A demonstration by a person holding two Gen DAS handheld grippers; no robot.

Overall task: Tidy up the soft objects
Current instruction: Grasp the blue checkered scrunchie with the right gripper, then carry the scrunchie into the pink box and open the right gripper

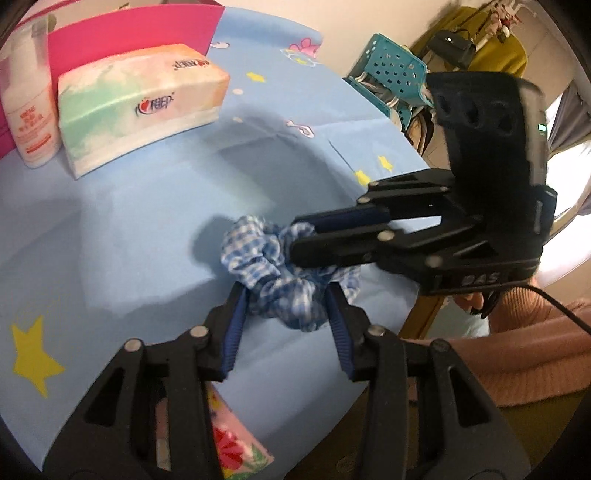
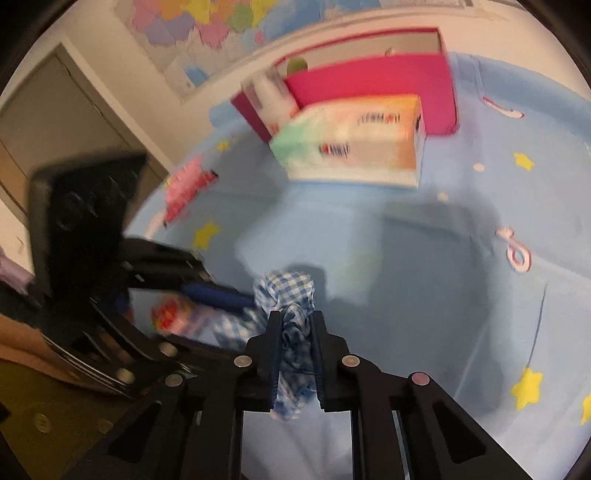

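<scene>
At far left a lotion bottle [image 1: 31, 110] and tissue pack [image 1: 142, 105] stand parked against the pink box [image 1: 129, 33], clear of the work. Mid-worktop [image 1: 110, 229] lies the blue gingham scrunchie [image 1: 273, 266]. The left gripper [image 1: 286, 299] straddles it, jaws parted either side, apparently not yet pressing. The right gripper [image 2: 293, 325] has its jaws clenched on a fold of the scrunchie, probably to lift it.
</scene>
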